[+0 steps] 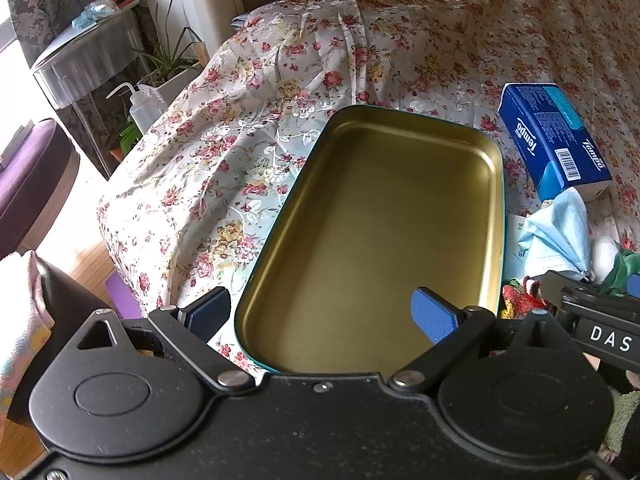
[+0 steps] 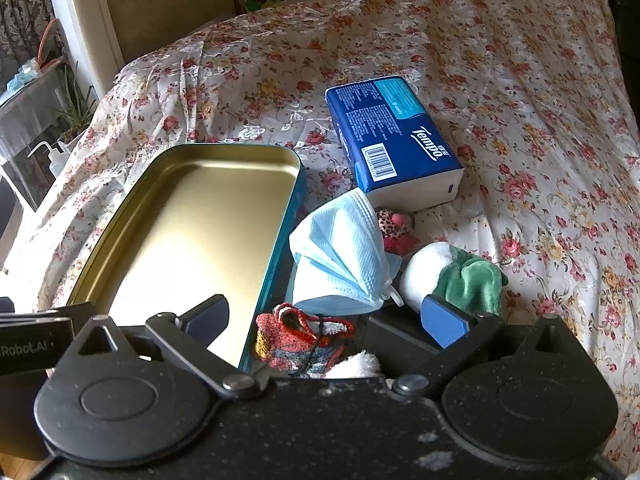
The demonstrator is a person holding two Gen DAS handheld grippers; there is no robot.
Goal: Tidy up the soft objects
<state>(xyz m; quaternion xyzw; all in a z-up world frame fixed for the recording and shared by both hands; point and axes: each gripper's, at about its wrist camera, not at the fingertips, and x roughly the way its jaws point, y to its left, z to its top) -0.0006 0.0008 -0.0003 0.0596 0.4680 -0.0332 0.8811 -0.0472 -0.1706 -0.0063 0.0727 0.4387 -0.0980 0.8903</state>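
From my remote station: a metal tin tray (image 2: 192, 216) with a brushed, gold-toned satin inside and a glossy teal-lacquered outer wall lies on a bed under a thin, faintly shiny floral cloth cover (image 2: 520, 100), creased into soft folds. The tissue pack (image 2: 394, 136) wears slick, glossy blue plastic film. Beside it, a pleated face mask (image 2: 344, 256) of matt non-woven fabric, a coarse knitted red pouch (image 2: 296, 336), and a green plush cloth (image 2: 468, 280), velvety and matt. My left hand-held gripper (image 1: 320, 312) and right hand-held gripper (image 2: 326, 316) show matt, speckled black plastic bodies, bright metal rivets and finely textured blue rubbery pads (image 1: 434, 314).
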